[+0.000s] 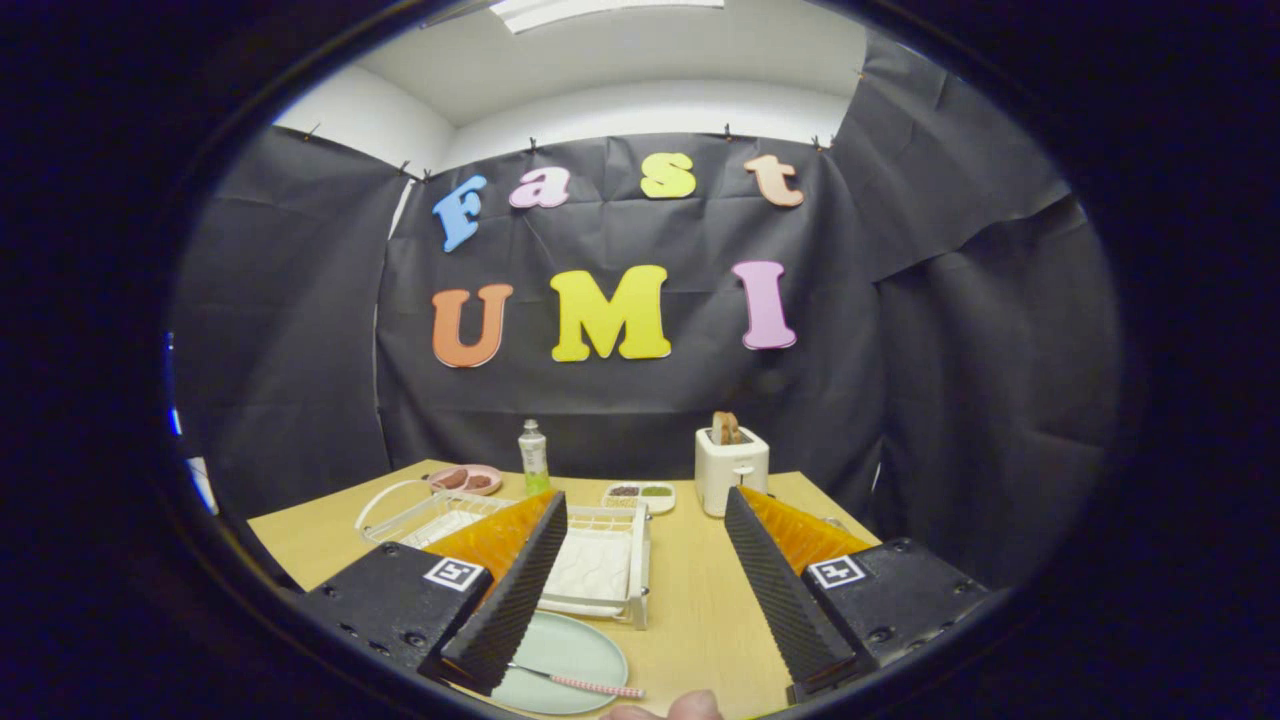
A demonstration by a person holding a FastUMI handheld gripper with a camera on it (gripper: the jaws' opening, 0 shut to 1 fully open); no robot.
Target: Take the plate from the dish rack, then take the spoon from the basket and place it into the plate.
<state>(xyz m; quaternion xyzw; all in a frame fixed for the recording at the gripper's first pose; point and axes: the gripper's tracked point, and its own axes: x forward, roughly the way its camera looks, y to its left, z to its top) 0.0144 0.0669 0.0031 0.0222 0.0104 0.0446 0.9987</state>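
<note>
Gripper (645, 590) hangs above the near part of the wooden table (700, 600), fingers spread wide, nothing between them.

Plate (570, 650), pale green, lies flat at the table's near edge, partly under the left finger. Spoon (580, 683) lies across the plate, its speckled pink handle pointing right toward the rim.

Dish rack (610, 560), white wire frame, stands just behind the plate, toward the left side of the table. Basket (410, 510) beside it, further left.

Along the far edge: small pink dish (467, 479) with brown pieces, bottle (533, 457) with green liquid, divided tray (640, 494), white toaster (732, 468) with bread (725, 428) standing in the slots.

A person's fingertips (680, 708) show at the near edge.
</note>
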